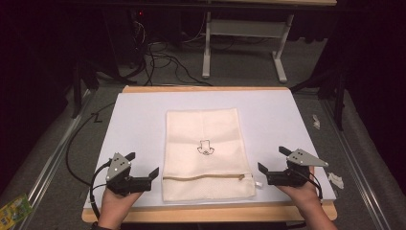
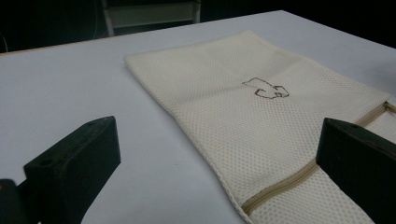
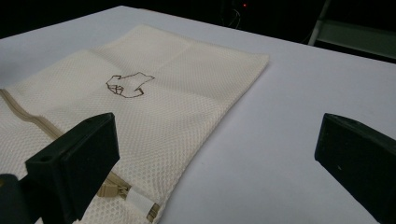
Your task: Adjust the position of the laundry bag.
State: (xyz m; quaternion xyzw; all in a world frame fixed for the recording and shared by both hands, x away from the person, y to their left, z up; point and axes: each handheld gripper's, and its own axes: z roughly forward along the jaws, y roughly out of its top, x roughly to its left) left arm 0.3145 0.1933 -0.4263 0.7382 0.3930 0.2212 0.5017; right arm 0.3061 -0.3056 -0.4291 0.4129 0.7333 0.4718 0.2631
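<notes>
Both tongs stand with their jaws spread wide and nothing between them: the left tongs (image 1: 143,164) sit just beside the near left corner of the mesh laundry bag (image 1: 206,148), the right tongs (image 1: 272,159) just beside its near right corner, each held low over the worktop (image 1: 139,124) by a hand (image 1: 115,206) coming in from the near edge. The bag lies flat in the middle of the pale sheet, its long side running away from the person, with a small outline print (image 1: 206,147) at its centre and a tan zipper (image 1: 203,177) running across near the front edge. In the right gripper view the zipper pull and a white tab (image 3: 140,201) lie at that corner, just ahead of the left-hand jaw.

Judging from this stance, the step in hand is to take hold of the bag at its two near corners. To do it well, each lower jaw should slide under the mesh edge rather than press down on it, and the right tongs should bite the fabric beside the pull, not the slider itself, since thin mesh slips and bunches easily.

Nothing lies on the sheet around the bag, so the approach is free. Beyond the worktop are a white frame (image 1: 244,43), loose cables (image 1: 163,60) on the floor, and scraps (image 1: 336,179) at the right rail, all well apart from the work
</notes>
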